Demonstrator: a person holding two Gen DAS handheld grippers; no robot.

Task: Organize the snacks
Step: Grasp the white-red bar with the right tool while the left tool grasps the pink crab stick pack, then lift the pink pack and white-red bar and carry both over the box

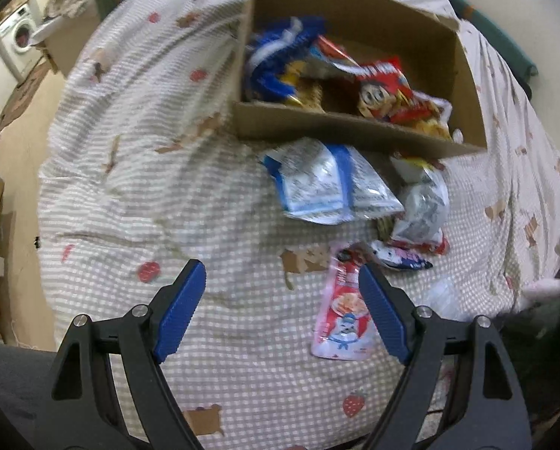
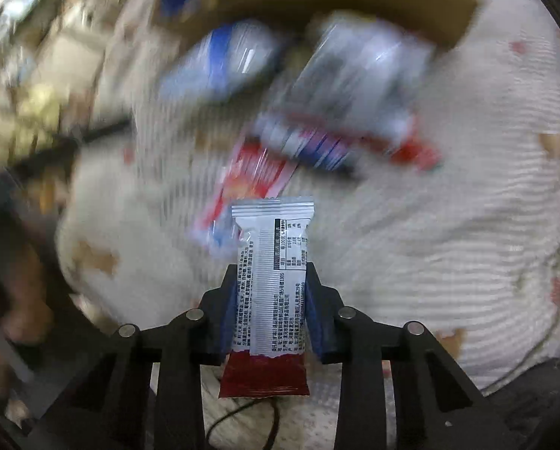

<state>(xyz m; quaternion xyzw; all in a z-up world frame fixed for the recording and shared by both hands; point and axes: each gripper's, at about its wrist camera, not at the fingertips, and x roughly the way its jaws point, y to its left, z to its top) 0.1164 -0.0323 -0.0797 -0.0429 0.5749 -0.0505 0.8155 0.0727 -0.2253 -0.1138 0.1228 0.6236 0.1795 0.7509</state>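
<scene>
Right gripper [image 2: 271, 285]: jaws narrowed onto a white bar wrapper [image 2: 270, 262], pinched mid-length, red end hanging below the pads, sealed top end standing above them. Left gripper [image 1: 282, 311]: jaws wide, nothing between them.

Landmark is the cardboard box [image 1: 355, 135], lying on its side with the opening facing the camera, already partly filled with packets. The bar is held in front of that opening, above the loose snacks.

Step judged to be in hand: bar to be carried into the box. Grip should be kept firm since the foil looks slick; the bar is best laid flat and deep inside, past the box lip. A pink pouch [image 1: 342, 322] lies in front of the box, just beside the left gripper's pad, probably next.

Surface: a bed [image 1: 130, 187] with checked, strawberry-print bedding; soft and wrinkled, so packets may slide. Left of the box, a washing machine [image 1: 19, 35] is seen across the room. Right view is heavily blurred.
</scene>
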